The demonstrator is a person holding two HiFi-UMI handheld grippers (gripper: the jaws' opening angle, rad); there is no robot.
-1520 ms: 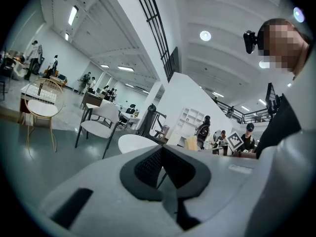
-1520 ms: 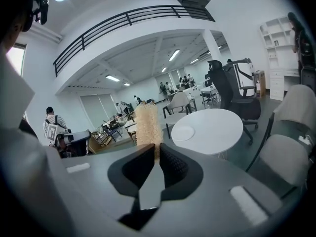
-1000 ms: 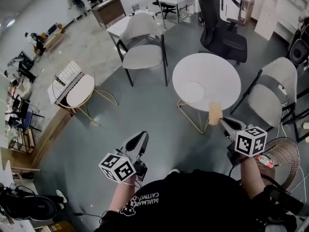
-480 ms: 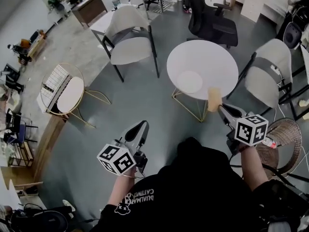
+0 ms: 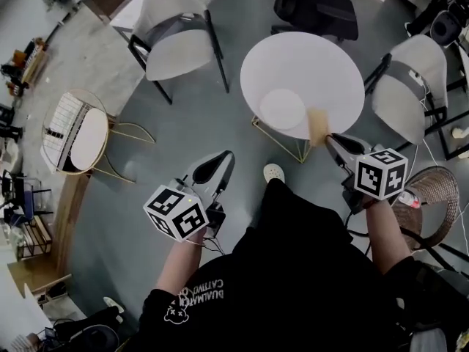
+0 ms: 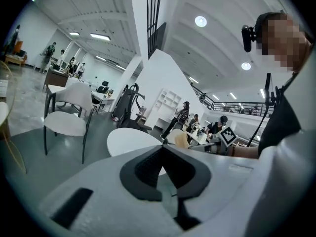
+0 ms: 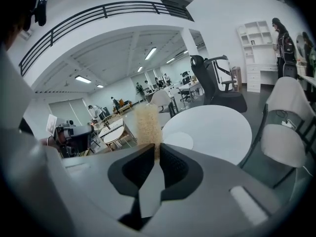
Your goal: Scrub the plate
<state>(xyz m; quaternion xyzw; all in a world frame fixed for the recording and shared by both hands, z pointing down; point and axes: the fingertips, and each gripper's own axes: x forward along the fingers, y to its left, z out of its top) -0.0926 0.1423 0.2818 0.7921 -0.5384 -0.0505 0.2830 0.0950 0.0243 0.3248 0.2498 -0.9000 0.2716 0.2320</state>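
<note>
The plate lies on the near part of the round white counter, with nothing on it. The right claw is clenched on a tan sponge, which stands up from its tips at the counter's near edge, just right of the plate. The left claw is pressed closed on nothing, well left of the counter, over the grey floor.
</note>
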